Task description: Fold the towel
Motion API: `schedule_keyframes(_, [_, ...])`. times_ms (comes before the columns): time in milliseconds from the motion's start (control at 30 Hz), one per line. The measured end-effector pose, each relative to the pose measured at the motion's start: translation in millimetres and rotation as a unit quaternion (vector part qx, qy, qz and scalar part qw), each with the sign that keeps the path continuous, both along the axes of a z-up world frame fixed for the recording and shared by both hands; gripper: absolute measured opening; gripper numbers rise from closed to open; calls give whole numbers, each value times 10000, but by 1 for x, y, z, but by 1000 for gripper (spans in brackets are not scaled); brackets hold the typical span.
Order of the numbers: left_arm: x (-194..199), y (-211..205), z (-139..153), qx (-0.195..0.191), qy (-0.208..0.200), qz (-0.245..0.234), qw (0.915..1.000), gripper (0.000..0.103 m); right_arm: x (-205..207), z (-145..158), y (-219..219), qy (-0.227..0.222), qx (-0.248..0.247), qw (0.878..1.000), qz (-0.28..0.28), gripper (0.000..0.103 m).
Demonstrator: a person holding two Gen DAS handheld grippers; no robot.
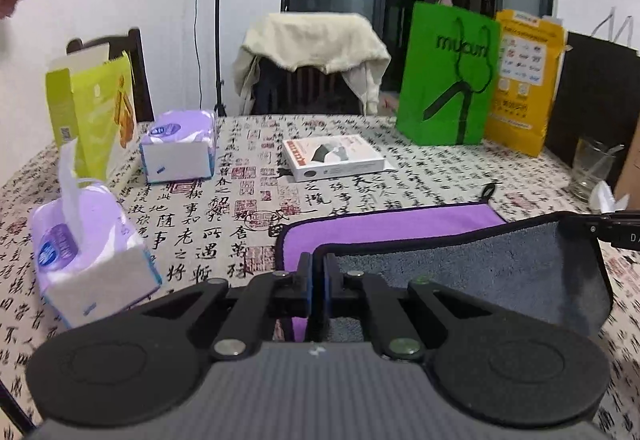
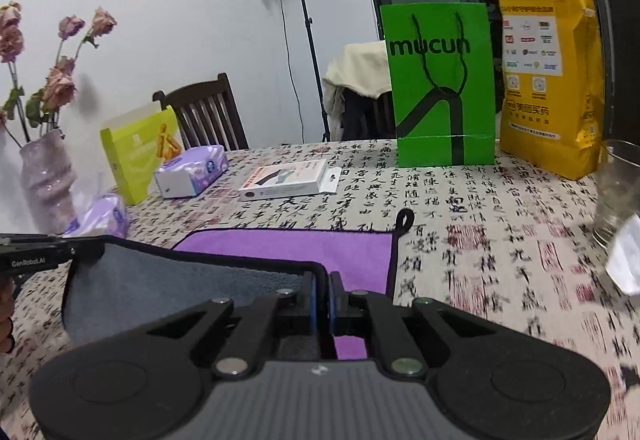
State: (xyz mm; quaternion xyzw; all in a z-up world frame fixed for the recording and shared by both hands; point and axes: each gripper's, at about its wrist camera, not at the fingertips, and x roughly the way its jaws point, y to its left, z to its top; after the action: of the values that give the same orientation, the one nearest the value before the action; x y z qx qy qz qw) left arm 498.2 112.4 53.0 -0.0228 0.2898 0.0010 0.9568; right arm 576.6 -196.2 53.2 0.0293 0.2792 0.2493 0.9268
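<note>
My left fingers and right fingers are each pinched shut on a near corner of the soft purple-and-grey microfibre towel, lifting its grey underside over the purple half lying flat on the calligraphy-print table. Light and limp, it sags between grips; I judge the bound black-edged corners the surest holds.

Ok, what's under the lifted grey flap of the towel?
Under the towel's lifted grey flap, its purple side lies flat on the tablecloth. Both grippers, left and right, pinch the near corners. Beneath the flap's middle is hidden.
</note>
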Motion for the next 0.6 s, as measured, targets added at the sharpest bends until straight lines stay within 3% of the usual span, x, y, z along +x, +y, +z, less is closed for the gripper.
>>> schedule_keyframes(300, [76,7,-6,217,420,43,9989,6,75,-13,16,441,2,9990,-66,5])
schedule_keyframes(600, [145,10,-24,6,832,97,9965,6,136,-35,30,883,-188,9951,-393,5])
